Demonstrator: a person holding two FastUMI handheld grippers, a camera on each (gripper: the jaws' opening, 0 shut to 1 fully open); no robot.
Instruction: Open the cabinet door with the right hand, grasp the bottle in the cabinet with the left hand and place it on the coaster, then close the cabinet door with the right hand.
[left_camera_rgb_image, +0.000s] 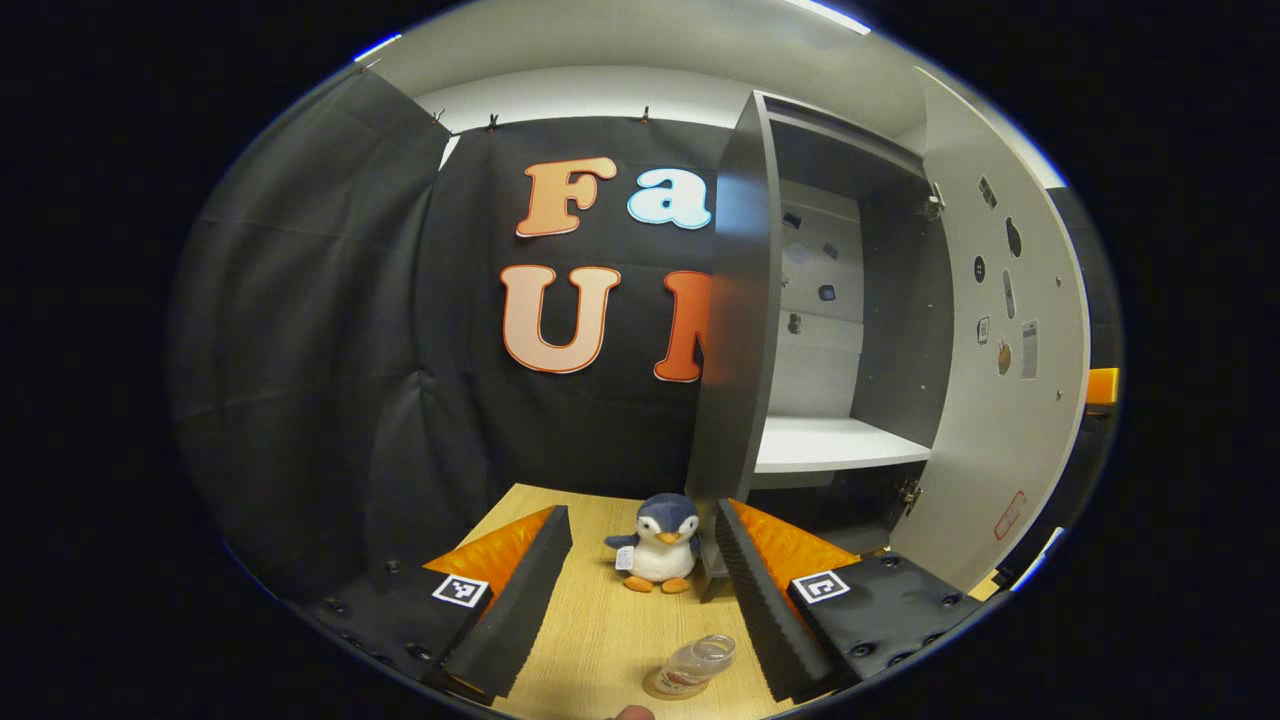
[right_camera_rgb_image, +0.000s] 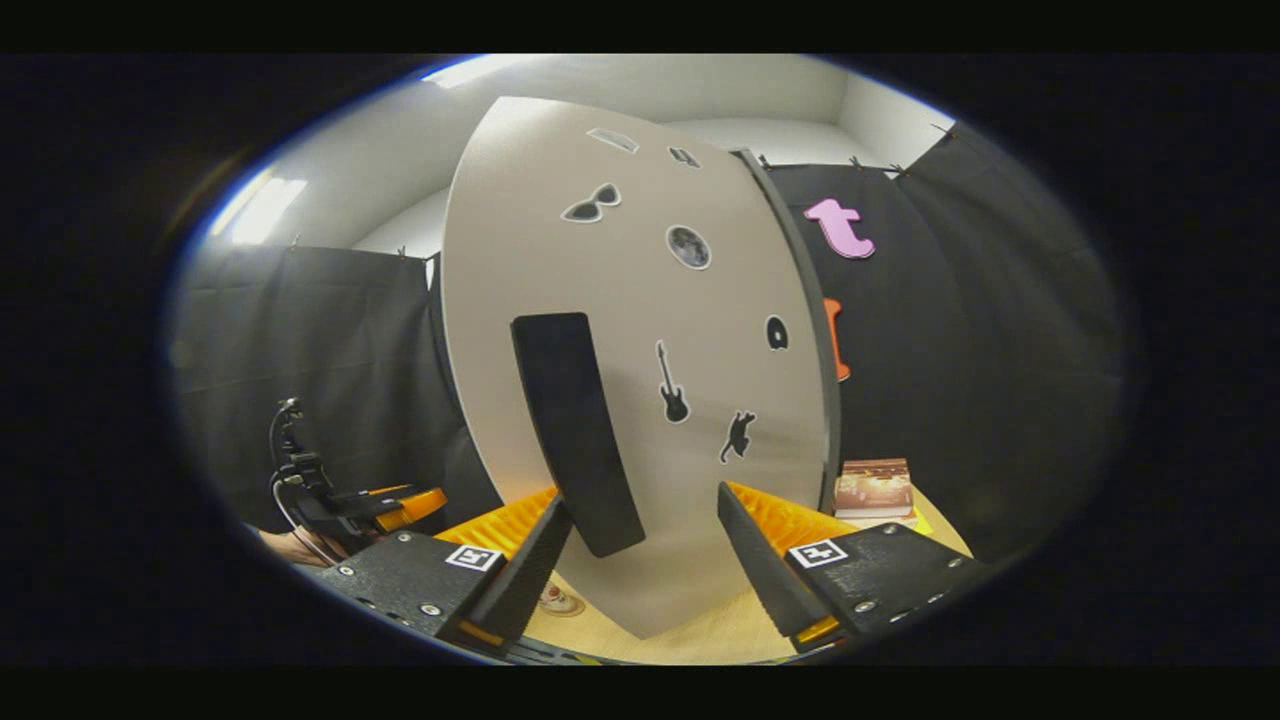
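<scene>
Reading outward from the bottle, we set the scene down line by line.

Bottle: we see the clear plastic bottle (left_camera_rgb_image: 697, 663) standing on the round coaster (left_camera_rgb_image: 668, 688) at the bottom centre of the left gripper view, on the wooden table (left_camera_rgb_image: 600, 620); it leans toward the upper right in this fisheye picture, so we cannot say how upright it really is.

Why it sits there: we judge the placing step done, since it rests on the coaster and no finger touches it.

Left gripper (left_camera_rgb_image: 640, 575): its fingers stand wide apart with nothing between them, low in that view and above the bottle in the frame.

Cabinet (left_camera_rgb_image: 850, 300): it fills the right half of the left gripper view; its white shelf (left_camera_rgb_image: 835, 445) is bare, and the dark space below it is too dim to read.

Cabinet door (right_camera_rgb_image: 640, 380): it is swung open and fills the centre of the right gripper view, pale and dotted with stickers, with a dark handle (right_camera_rgb_image: 577, 430) at centre left.

Right gripper (right_camera_rgb_image: 640, 545): the jaws are parted and hold nothing; the handle's lower end sits just by the left finger, and we cannot tell whether it touches.

Why it is there: we judge it is lined up to close the door, the step left.

Other things: a penguin plush (left_camera_rgb_image: 658, 545) sits mid-table, and a book (right_camera_rgb_image: 873, 488) lies at lower right.
</scene>
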